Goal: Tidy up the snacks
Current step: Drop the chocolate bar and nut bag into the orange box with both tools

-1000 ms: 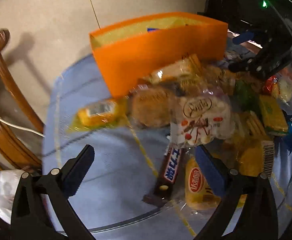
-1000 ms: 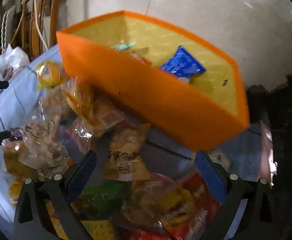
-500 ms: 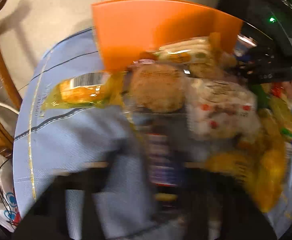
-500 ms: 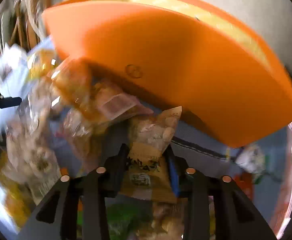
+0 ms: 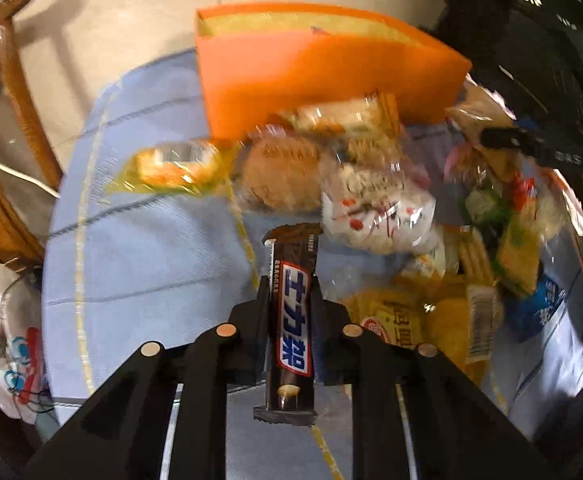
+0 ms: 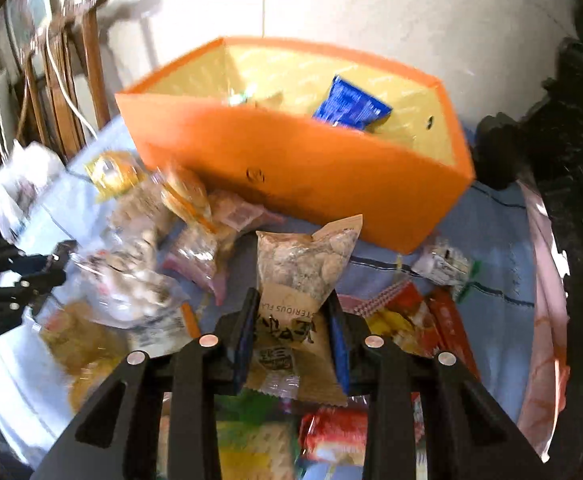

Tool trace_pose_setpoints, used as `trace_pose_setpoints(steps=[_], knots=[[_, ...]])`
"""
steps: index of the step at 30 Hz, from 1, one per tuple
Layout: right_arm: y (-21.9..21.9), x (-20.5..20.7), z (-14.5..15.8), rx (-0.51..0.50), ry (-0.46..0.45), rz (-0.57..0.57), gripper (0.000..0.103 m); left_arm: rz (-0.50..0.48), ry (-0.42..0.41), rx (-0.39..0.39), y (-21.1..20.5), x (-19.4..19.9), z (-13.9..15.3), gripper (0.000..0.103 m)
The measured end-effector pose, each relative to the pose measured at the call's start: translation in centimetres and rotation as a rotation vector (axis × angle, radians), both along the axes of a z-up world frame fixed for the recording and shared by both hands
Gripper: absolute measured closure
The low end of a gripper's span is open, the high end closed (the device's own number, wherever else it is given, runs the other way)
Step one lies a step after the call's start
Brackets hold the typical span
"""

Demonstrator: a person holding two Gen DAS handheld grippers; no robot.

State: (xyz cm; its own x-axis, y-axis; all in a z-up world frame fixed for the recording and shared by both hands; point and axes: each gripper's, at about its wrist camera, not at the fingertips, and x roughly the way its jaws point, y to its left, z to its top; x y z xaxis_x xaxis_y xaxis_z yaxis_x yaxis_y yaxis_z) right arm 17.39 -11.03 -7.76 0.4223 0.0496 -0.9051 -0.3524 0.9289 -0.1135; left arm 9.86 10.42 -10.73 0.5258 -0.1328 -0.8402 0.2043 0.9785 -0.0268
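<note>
Blue tablecloth (image 5: 151, 248): loose snack pile before orange box (image 6: 311, 184).
Left gripper (image 5: 291, 292) clamped on a brown chocolate bar (image 5: 293, 312), raised above the cloth; right gripper (image 6: 293, 316) clamped on a tan nut packet (image 6: 299, 280), near the box front.

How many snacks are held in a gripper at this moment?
2: the chocolate bar in the left gripper, and the tan snack bag in the right gripper.
</note>
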Motion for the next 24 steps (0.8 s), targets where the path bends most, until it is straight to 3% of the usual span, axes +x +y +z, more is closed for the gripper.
trace_pose_setpoints(steps=[6, 11, 13, 15, 17, 24], knots=[[-1.2, 0.5, 5.4, 0.062, -0.090, -0.013, 0.070, 0.000, -0.099, 0.017, 0.7, 1.3, 5.7, 0.086], [-2.1, 4.4, 10.4, 0.162, -0.206, -0.013, 0.070, -0.008, -0.143, -0.117, 0.9, 5.8, 10.0, 0.086], [-1.8, 7.2, 12.0, 0.109, -0.296, -0.012, 0.070, -0.006, -0.183, -0.090, 0.0, 8.2, 11.1, 0.086], [-1.4, 9.1, 12.6, 0.112, -0.319, 0.004, 0.070, -0.008, -0.222, -0.060, -1.0, 10.2, 11.8, 0.086], [-1.6, 11.6, 12.9, 0.182, -0.292, -0.005, 0.070, 0.027, -0.261, 0.005, -2.1, 12.1, 12.6, 0.086], [-0.6, 15.1, 11.3, 0.162, -0.302, -0.013, 0.070, 0.132, -0.258, 0.017, -3.8, 17.8, 13.5, 0.086]])
